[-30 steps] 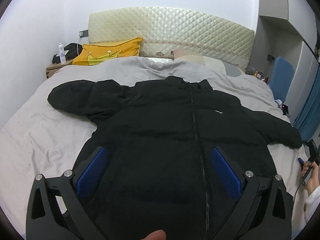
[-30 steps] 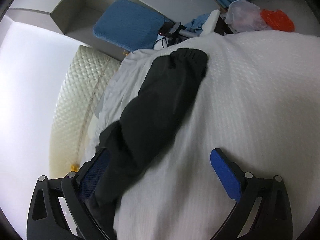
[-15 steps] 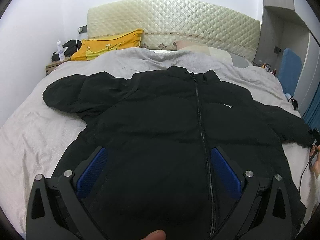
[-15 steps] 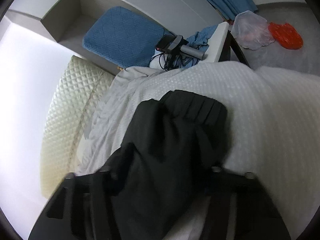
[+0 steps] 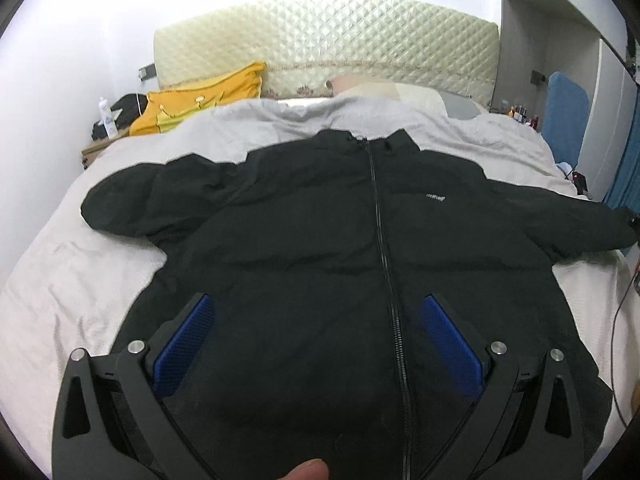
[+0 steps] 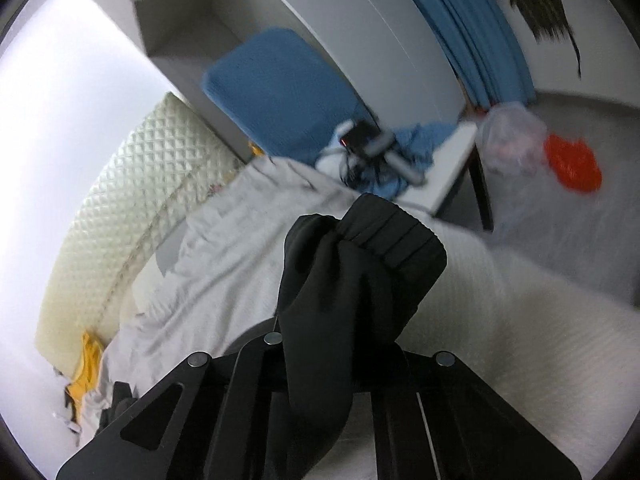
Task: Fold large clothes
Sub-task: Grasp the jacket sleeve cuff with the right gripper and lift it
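While spread front-up across the bed (image 5: 72, 280): black jacket (image 5: 320, 240), zipped, collar toward the headboard (image 5: 328, 36), both sleeves out to the sides.

Right hand-held gripper (image 6: 340, 344): pressed together, pinching the sleeve (image 6: 360, 272) just behind its ribbed cuff; cloth bunched and raised off the bedcover, cuff standing above the pinch.

Left hand-held gripper (image 5: 316, 332): spread wide, blue pads (image 5: 184, 340) either side of the lower front, hovering near the hem; contact with the cloth not clear, nothing pinched.

Step in hand, judged: folding the sleeve on the right inward over the chest.

Handling notes, judged: padded cloth, bulky and springy, likely to slide or puff back. Best carried low and level across toward the zip (image 5: 384, 260), cuff laid flat rather than dropped. Fold line best kept at the shoulder seam, parallel to the zip. Left hand-held gripper useful pressed on the body to stop the whole jacket dragging sideways. Release only once the sleeve lies settled.

Nearby, not involved: yellow pillow (image 5: 200, 100), blue cushion (image 6: 280, 88).
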Demonstrator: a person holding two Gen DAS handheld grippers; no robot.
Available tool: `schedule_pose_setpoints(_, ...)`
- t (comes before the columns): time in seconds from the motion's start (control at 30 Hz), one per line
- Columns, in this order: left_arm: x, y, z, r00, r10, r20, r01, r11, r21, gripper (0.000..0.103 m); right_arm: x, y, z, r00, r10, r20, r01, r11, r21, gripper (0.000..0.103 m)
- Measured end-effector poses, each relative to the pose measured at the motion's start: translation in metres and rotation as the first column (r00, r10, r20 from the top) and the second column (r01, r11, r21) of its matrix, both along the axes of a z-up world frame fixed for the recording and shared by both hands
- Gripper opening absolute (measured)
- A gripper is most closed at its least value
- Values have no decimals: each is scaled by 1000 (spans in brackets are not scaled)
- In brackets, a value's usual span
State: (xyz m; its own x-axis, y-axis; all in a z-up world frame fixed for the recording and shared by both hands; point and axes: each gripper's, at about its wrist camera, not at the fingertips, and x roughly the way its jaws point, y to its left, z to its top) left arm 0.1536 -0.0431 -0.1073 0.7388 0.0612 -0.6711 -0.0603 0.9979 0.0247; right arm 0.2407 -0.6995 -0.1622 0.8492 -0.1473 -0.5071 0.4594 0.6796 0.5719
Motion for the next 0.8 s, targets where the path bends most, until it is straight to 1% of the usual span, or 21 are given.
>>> schedule_pose_setpoints(0.03, -5, 3, 5, 1000, -1, 15, 2, 1000, -5, 103, -2, 3, 10, 1000, 2, 9, -1, 1000, -8, 5)
schedule_pose_setpoints(0.07, -7, 5, 7, 1000, -2, 23, 3, 1000, -7, 103, -5, 8, 26, 1000, 4, 24, -4, 1000, -22, 5)
schedule_pose_setpoints(0.1, -9, 7, 9, 1000, -4, 29, 4, 1000, -8, 103, -6, 12, 36, 999, 5, 32, -4, 999, -32, 5)
schedule_pose_setpoints(0.17, -13, 11, 12, 999, -8, 39, 8, 1000, -4, 103, -9, 26, 66, 998, 16, 53, -12, 998, -67, 5)
schedule_pose_setpoints(0.23, -17, 17, 14, 999, -6, 44, 6, 1000, 1, 103, -12, 39, 89, 998, 21, 67, -14, 995, -100, 5)
schedule_pose_setpoints(0.27, -19, 20, 15, 999, -2, 50, 2, 1000, 2, 103, -13, 51, 107, 996, 33, 82, -23, 992, -127, 5)
schedule_pose_setpoints(0.33, -23, 28, 18, 997, 16, 70, -17, 1000, 15, 103, -13, 66, 129, 995, 48, 89, -33, 987, -157, 5)
schedule_pose_setpoints(0.37, -24, 31, 19, 997, 19, 71, -20, 1000, 21, 103, -13, 78, 145, 994, 58, 91, -42, 984, -175, 5)
schedule_pose_setpoints(0.47, -28, 40, 22, 997, 16, 76, -19, 999, 38, 103, -17, 108, 181, 991, 86, 106, -62, 974, -219, 5)
schedule_pose_setpoints(0.53, -31, 45, 23, 997, 10, 82, -14, 999, 45, 103, -19, 128, 200, 989, 102, 107, -72, 965, -253, 5)
schedule_pose_setpoints(0.57, -33, 48, 24, 997, 3, 78, -6, 999, 37, 103, -19, 143, 213, 987, 117, 107, -83, 957, -276, 5)
schedule_pose_setpoints(0.63, -35, 55, 25, 997, -8, 74, 7, 1000, 19, 103, -22, 163, 229, 985, 135, 109, -96, 947, -306, 5)
schedule_pose_setpoints(0.7, -35, 60, 31, 996, -1, 91, -3, 999, 42, 103, -22, 190, 245, 978, 168, 125, -121, 939, -321, 5)
schedule_pose_setpoints(0.8, -34, 69, 41, 990, 20, 141, -35, 994, 102, 103, -21, 232, 263, 966, 215, 146, -154, 926, -345, 6)
